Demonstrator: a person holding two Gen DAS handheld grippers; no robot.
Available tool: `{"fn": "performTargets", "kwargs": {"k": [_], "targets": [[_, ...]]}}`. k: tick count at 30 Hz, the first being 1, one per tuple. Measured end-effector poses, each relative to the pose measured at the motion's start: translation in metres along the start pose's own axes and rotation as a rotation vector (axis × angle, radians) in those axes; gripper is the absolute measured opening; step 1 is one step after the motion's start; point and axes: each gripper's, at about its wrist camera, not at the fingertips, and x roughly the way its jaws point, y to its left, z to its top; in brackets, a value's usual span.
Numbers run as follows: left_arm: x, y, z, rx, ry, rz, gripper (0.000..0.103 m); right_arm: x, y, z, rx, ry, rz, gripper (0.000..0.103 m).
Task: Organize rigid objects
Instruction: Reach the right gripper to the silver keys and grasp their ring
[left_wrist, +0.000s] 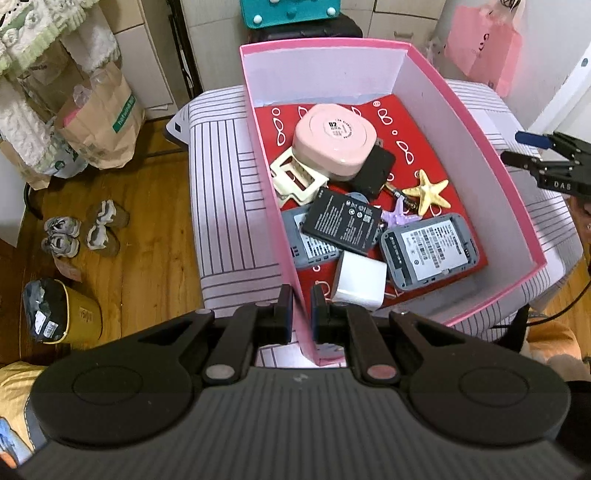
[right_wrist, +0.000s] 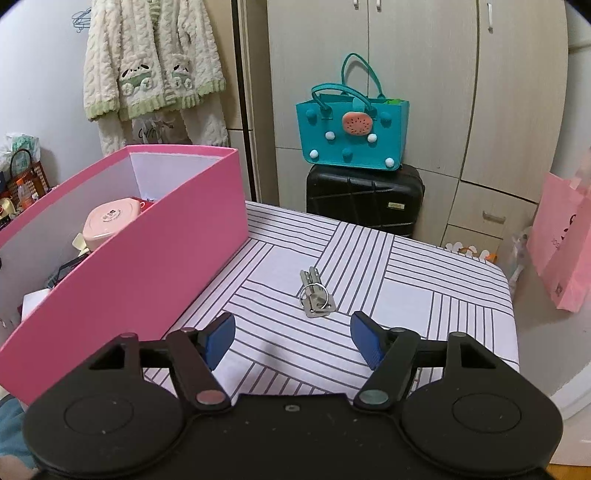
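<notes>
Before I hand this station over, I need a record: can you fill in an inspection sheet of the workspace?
Surface: striped cloth, mostly bare.
Job's things: keys lie outside the pink box; the box holds a pink case, starfish, battery and more.
Clutter: nothing seen on the cloth.
Grippers: left gripper shut on the box's wall; right gripper open, short of the keys.
Cables: nothing seen.
Surroundings: teal bag, suitcase, wardrobe.

Box (left_wrist: 461, 122): pink outside, white inside; red liner (left_wrist: 417, 173) w/ white motifs. Round case (left_wrist: 334, 142) at 12 o'clock: pale pink. Starfish (left_wrist: 428, 190) at 3: yellow. Tablecloth (right_wrist: 369, 258): white, dark stripes. Keys (right_wrist: 316, 295): silver. Right gripper (right_wrist: 291, 341) pads blue.
</notes>
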Motion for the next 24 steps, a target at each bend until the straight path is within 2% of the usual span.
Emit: {"fn": "performTargets", "kwargs": {"k": [6,8,12,16,19,20,22,24], "targets": [[0.000,-0.007,0.002,0.045,0.024,0.023,0.008,0.012,-0.005,0.004,-0.025,0.024,-0.037,0.074],[0.000,-0.008,0.003,0.058,0.032,0.027,0.008,0.020,-0.007,0.006,-0.034,0.064,-0.031,0.073],[0.000,-0.009,0.005,0.070,0.041,0.032,0.008,0.041,-0.011,0.013,-0.027,0.090,0.012,0.071],[0.000,-0.007,0.006,0.062,0.042,0.024,0.008,0.072,-0.013,0.018,-0.006,0.070,-0.034,0.068],[0.000,-0.006,0.006,0.059,0.043,0.022,0.008,0.089,-0.019,0.017,0.092,0.071,-0.047,0.068],[0.000,-0.006,0.006,0.059,0.044,0.022,0.008,0.092,-0.021,0.015,0.126,0.074,-0.037,0.071],[0.000,-0.006,0.006,0.057,0.045,0.020,0.008,0.091,-0.014,0.011,0.101,0.055,-0.046,0.071],[0.000,-0.007,0.007,0.061,0.050,0.020,0.008,0.088,-0.002,0.006,0.017,0.034,-0.069,0.060]]}}
